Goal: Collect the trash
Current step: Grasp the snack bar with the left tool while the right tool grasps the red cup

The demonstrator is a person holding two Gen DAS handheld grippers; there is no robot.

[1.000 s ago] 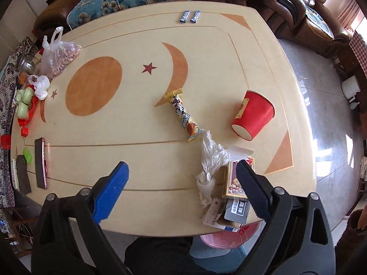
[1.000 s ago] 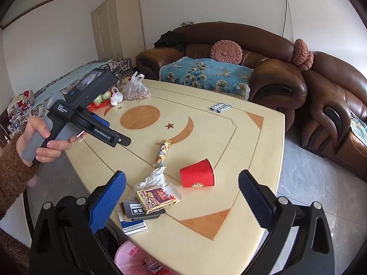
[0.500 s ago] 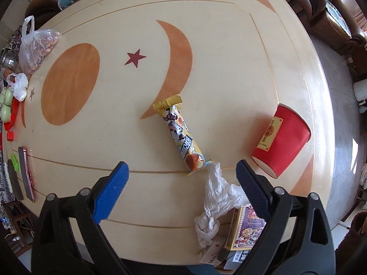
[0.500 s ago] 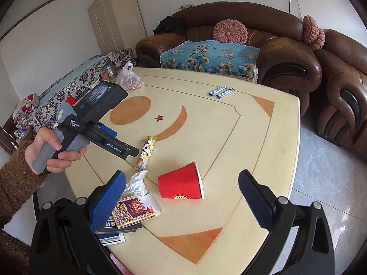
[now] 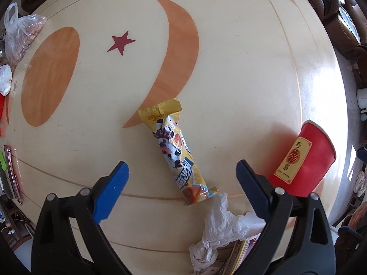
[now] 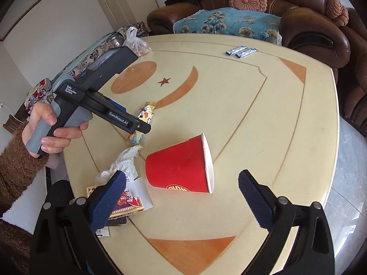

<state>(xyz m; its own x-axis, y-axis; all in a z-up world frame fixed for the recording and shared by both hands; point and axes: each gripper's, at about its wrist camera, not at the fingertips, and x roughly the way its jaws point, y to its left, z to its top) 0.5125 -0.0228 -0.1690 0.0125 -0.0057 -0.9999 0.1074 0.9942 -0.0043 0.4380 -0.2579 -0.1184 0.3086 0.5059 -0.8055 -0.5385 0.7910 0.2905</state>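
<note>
— So where's the trash? 
— A yellow crinkly plastic snack wrapper [image 5: 177, 153] lies flat mid-table, between the wide-open, empty fingers of the left tool [image 5: 182, 171]. A tipped red paper cup [image 6: 181, 166] lies before the right tool [image 6: 182, 186], also agape and empty.
— How will they handle?
— Both probably light; the wrapper slippery, so pinch its middle. The cup crushes easily.
— Surface?
— Glossy cream wooden table [image 6: 263, 114] with orange inlays, brown leather sofas [image 6: 305, 23] behind.

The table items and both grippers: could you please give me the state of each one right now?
Red paper cup: on its side, mouth open, empty as far as visible.
Snack wrapper: lying flat, ungripped.
Crumpled white plastic bag: knotted, on the table.
Bag of nuts: upright.
Left gripper: open, either side of the wrapper.
Right gripper: open, empty.
</note>
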